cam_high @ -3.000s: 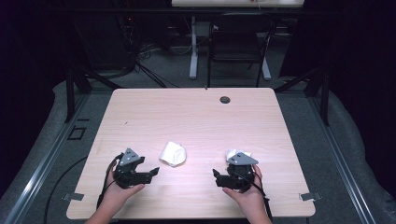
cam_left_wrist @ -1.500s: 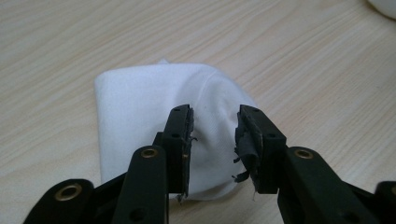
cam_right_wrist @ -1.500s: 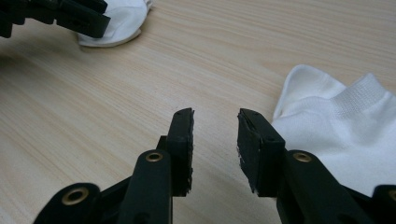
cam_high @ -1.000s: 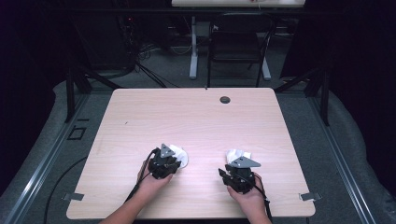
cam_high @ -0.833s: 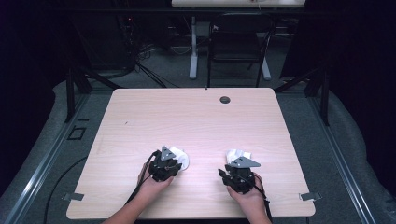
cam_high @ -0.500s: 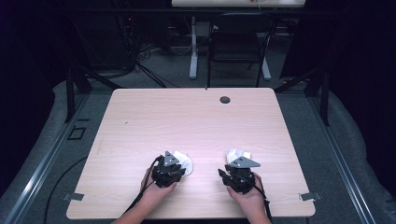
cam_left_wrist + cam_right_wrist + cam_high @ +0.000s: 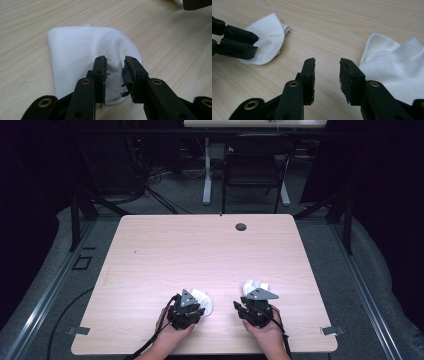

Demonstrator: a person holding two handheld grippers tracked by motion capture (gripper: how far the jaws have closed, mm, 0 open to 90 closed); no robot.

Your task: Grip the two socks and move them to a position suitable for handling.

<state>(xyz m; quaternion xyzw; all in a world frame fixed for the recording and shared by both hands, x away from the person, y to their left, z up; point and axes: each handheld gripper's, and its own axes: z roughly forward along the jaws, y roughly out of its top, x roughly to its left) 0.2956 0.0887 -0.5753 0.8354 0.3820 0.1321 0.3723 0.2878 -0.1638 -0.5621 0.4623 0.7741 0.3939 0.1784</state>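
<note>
My left gripper (image 7: 115, 72) hangs over the left white sock (image 7: 85, 57), jaws a small gap apart after just opening slightly; the sock lies flat under and ahead of the fingertips, and whether the pads touch it I cannot tell. In the high view that sock (image 7: 202, 300) sits just beyond this gripper (image 7: 186, 309). My right gripper (image 7: 327, 72) is part open and empty, with bare table (image 7: 337, 30) between its jaws. The right white sock (image 7: 397, 65) lies just beside its right jaw; in the high view it (image 7: 255, 286) sits just beyond the gripper (image 7: 256, 307).
</note>
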